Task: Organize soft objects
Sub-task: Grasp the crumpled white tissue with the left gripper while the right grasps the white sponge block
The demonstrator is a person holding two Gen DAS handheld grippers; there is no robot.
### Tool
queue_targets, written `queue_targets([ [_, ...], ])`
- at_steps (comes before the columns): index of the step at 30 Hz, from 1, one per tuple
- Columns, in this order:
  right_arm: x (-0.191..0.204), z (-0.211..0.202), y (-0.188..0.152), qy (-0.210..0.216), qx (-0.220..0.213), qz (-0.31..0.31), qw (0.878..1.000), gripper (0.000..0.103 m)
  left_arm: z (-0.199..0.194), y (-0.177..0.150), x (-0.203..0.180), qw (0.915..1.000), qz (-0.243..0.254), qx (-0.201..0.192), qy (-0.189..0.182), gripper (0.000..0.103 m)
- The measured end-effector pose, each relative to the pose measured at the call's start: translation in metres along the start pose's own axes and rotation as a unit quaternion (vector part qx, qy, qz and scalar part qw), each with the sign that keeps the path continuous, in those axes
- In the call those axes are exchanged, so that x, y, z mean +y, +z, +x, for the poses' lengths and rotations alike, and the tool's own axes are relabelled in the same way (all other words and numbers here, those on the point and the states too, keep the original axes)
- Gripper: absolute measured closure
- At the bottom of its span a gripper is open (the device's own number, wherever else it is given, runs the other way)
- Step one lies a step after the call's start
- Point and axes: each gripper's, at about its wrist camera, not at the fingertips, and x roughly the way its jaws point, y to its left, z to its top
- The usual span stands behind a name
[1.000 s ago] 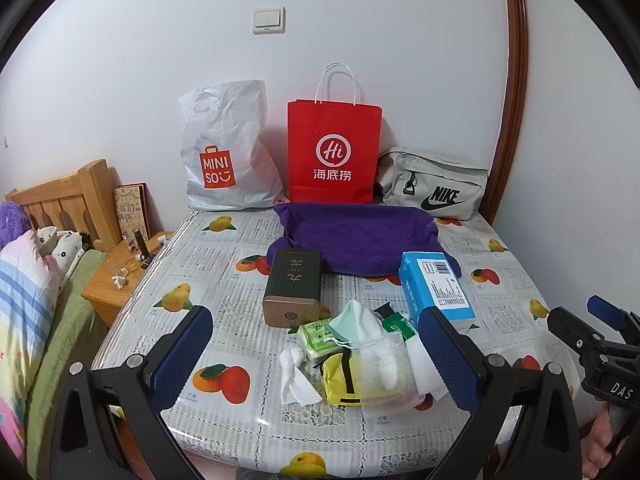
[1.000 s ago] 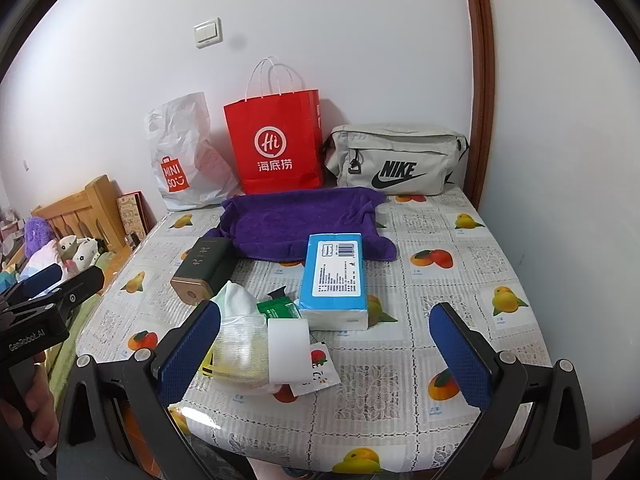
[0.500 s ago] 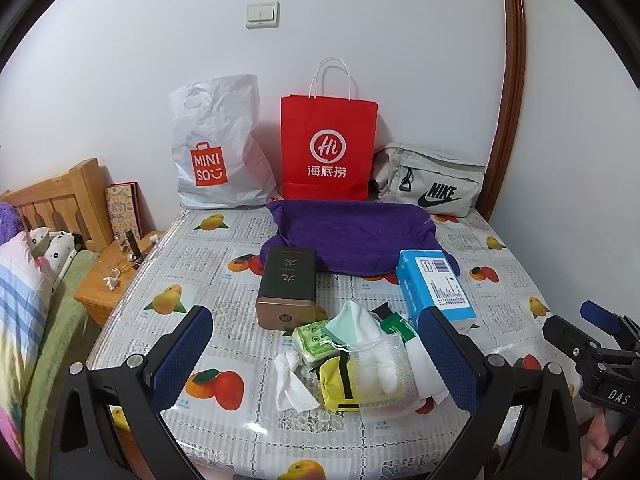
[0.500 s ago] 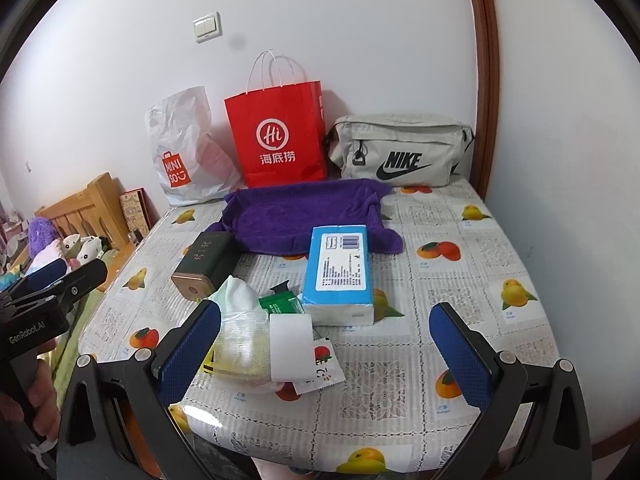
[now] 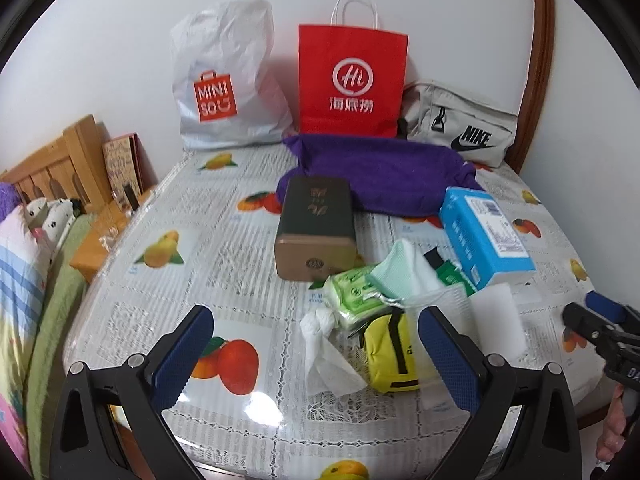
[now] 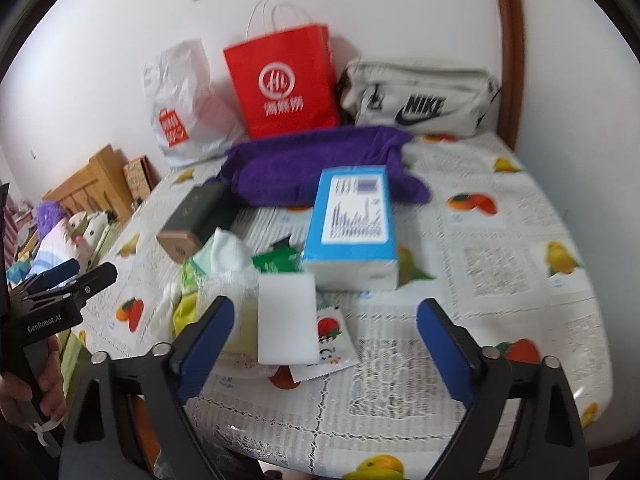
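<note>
Both my left fingers (image 5: pixel 316 348) and my right fingers (image 6: pixel 326 336) stand wide and empty, held low over the worktop's (image 6: pixel 500 264) near edge, I judge to pick from the heap. Just ahead lie crumpled tissue (image 5: pixel 324 352), yellow pouch (image 5: pixel 390 354), white sponge (image 6: pixel 287 318); beyond, the purple towel (image 5: pixel 384 172).

left claw (image 5: pixel 316 344): black frame, silver screws, blue textured pads
right claw (image 6: pixel 326 344): same build
lettering: white "GenRobot.AI" on left claw's body
skin: bare hand (image 6: pixel 24 388)
</note>
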Motion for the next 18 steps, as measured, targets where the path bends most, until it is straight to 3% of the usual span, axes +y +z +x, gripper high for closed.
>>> queue_targets([
  [6, 0.008, 0.032, -0.006, 0.031, 0.024, -0.007, 0.999, 0.016, 0.028, -0.011, 0.011, 0.9995, -0.010, 0.027, -0.009, 0.000],
  [12, 0.015, 0.061, -0.008, 0.033, 0.051, -0.017, 0.998, 0.017, 0.048, -0.021, 0.016, 0.9981, -0.018, 0.044, -0.040, 0.000],
  [18, 0.017, 0.087, -0.015, 0.041, 0.089, -0.024, 0.995, 0.050, 0.068, -0.031, 0.013, 0.9968, -0.006, 0.057, -0.055, 0.000],
])
